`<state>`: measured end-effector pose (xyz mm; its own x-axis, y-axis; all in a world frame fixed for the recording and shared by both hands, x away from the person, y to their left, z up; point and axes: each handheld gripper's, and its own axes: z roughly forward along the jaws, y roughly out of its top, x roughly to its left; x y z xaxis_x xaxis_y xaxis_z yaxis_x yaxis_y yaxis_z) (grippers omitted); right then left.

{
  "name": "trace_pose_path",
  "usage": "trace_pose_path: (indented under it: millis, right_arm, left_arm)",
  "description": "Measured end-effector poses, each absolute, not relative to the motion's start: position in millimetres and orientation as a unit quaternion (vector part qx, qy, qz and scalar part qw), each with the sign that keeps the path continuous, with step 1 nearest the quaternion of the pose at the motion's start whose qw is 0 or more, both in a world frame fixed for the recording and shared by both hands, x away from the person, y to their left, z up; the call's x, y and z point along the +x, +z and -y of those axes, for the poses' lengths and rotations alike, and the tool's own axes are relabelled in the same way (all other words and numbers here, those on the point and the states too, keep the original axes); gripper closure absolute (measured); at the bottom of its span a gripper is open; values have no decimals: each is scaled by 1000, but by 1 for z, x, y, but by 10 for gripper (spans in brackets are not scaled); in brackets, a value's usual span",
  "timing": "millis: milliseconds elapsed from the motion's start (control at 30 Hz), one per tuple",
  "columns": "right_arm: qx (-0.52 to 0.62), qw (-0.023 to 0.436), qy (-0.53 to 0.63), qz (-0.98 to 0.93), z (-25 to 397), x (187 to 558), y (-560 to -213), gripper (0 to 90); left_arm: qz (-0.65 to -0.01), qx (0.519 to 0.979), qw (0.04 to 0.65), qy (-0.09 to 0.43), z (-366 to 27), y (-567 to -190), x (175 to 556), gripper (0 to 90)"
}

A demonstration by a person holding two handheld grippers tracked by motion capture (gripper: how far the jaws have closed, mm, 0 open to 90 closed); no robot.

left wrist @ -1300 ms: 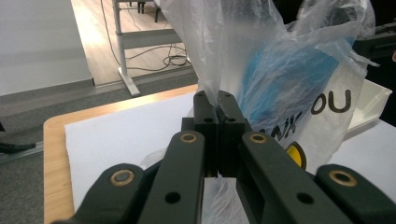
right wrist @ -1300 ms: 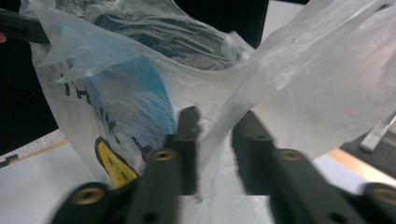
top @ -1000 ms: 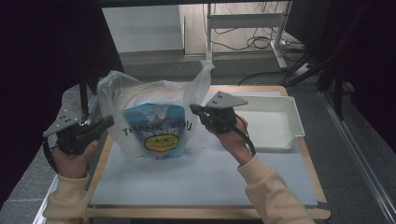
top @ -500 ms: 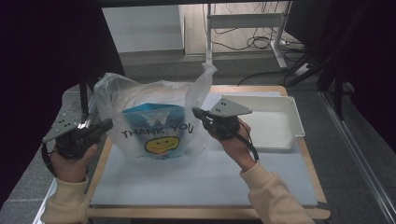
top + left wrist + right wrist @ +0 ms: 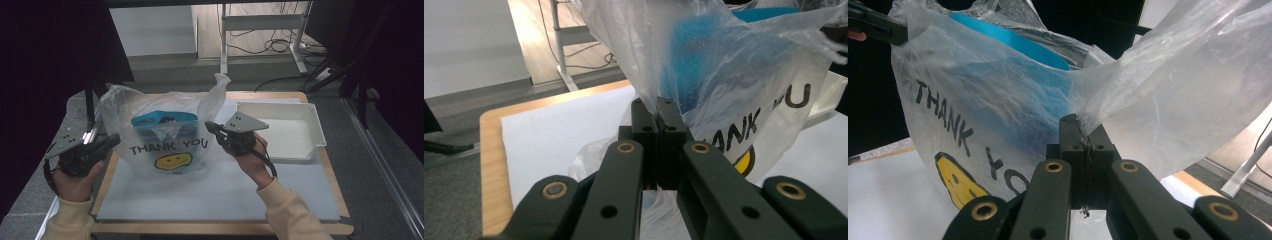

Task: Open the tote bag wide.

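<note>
While the plastic bag point(image 5: 167, 140) stands on the white mat point(image 5: 215, 190) | we see left gripper point(image 5: 656, 117) clamped on its left edge | right gripper point(image 5: 1083, 132) clamped on its right edge | blue packet point(image 5: 160, 119) inside | white tray point(image 5: 280, 130) beside.

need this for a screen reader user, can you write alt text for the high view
A person holds a clear plastic bag printed THANK YOU upright on a table, the left claw and right claw each shut on one side of it. A blue package sits inside; a white tray lies at the right.
</note>
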<state>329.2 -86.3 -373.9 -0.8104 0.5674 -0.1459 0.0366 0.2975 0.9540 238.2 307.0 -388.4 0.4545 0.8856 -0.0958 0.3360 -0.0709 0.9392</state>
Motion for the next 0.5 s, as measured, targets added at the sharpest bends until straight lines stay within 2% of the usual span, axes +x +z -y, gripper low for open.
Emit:
trace_pose_path:
  millis: [333,500]
  right_arm:
    - [199,239,559,-768,90,326,-389,887]
    - [203,223,563,-769,90,326,-399,887]
  left_arm:
    - [-456,683,512,253,-307,-398,236,897]
    - [-464,687,499,254,-306,-406,234,897]
